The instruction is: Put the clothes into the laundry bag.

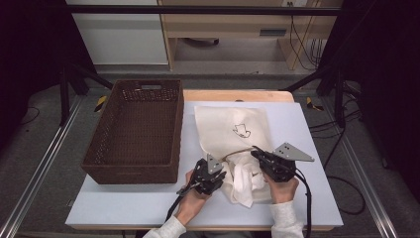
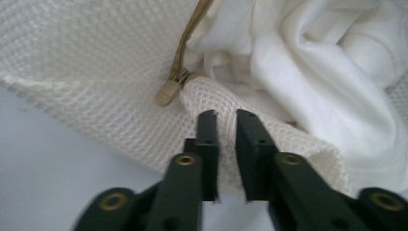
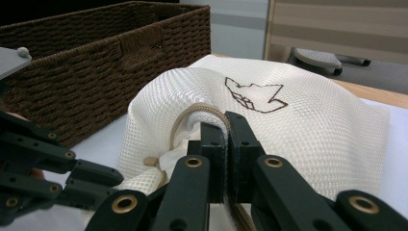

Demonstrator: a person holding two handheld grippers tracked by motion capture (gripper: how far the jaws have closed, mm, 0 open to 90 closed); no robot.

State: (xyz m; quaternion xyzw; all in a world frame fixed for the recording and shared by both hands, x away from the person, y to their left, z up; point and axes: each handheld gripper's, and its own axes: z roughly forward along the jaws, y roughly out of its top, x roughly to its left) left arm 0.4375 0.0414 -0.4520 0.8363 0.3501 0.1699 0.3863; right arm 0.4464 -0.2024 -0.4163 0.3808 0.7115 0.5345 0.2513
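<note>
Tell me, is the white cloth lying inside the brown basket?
No, the white cloth lies on the table, spilling from the mesh bag beside the basket.

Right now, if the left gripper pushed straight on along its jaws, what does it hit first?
The left gripper is already pinching the mesh bag's edge. Straight on, it would likely run into the white cloth bunched in the bag's mouth; depth is unclear.

A grey floor [image 1: 44,144] surrounds the table [image 1: 307,198], whose pale top ends in a wooden strip at its far edge. Beyond that edge stand a white cabinet [image 1: 119,34] and a light wooden desk [image 1: 233,27] with cables [image 1: 307,49] hanging at its right end. Metal rails [image 1: 29,188] run along the floor on both sides. Dark frame bars [image 1: 198,10] cross overhead, and the far corners lie in shadow.
</note>
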